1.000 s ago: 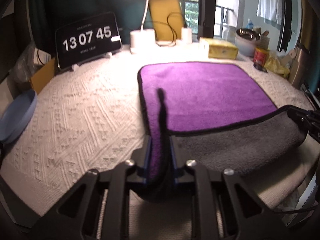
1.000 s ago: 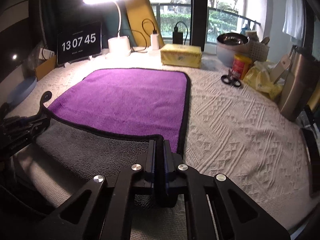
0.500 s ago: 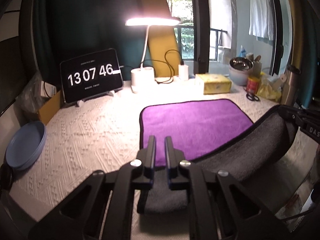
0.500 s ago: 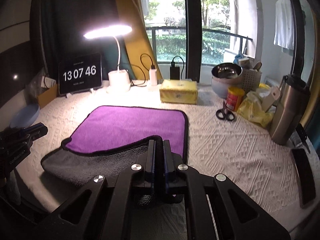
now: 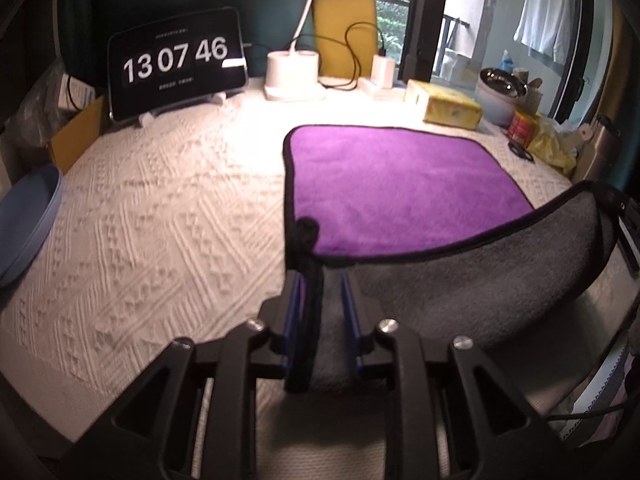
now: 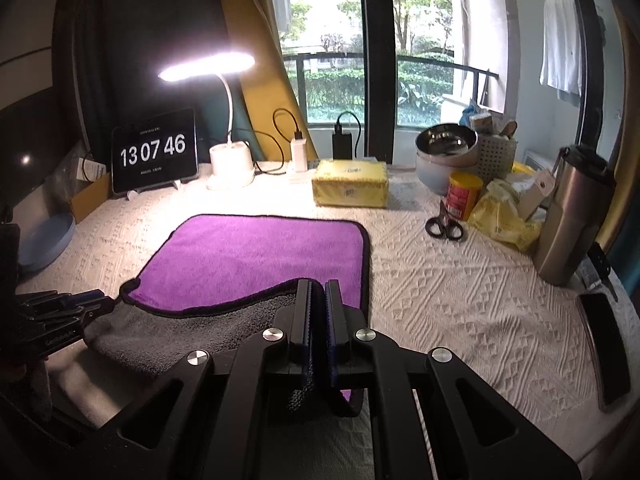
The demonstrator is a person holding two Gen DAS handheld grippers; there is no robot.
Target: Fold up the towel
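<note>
Two near corners of the towel are held up, one by each gripper, so that its near edge can be carried over toward the far edge in a single fold. Seen from the left wrist, the left gripper has its blue-padded jaws set a little apart, with the black-trimmed corner standing between them; whether the cloth is truly pinched cannot be told, since a gap shows beside it. The grey underside is turned upward along the lifted edge, while the purple face lies flat on the white knitted tablecloth further off, which anchors the far half. At the right of this view the right gripper is seen holding the other corner, so the edge sags between the two. Seen from the right wrist, the right gripper is closed tightly on its corner, dark cloth hanging below the jaws. The towel lies mid-table, well apart from the scissors and the tissue pack.
</note>
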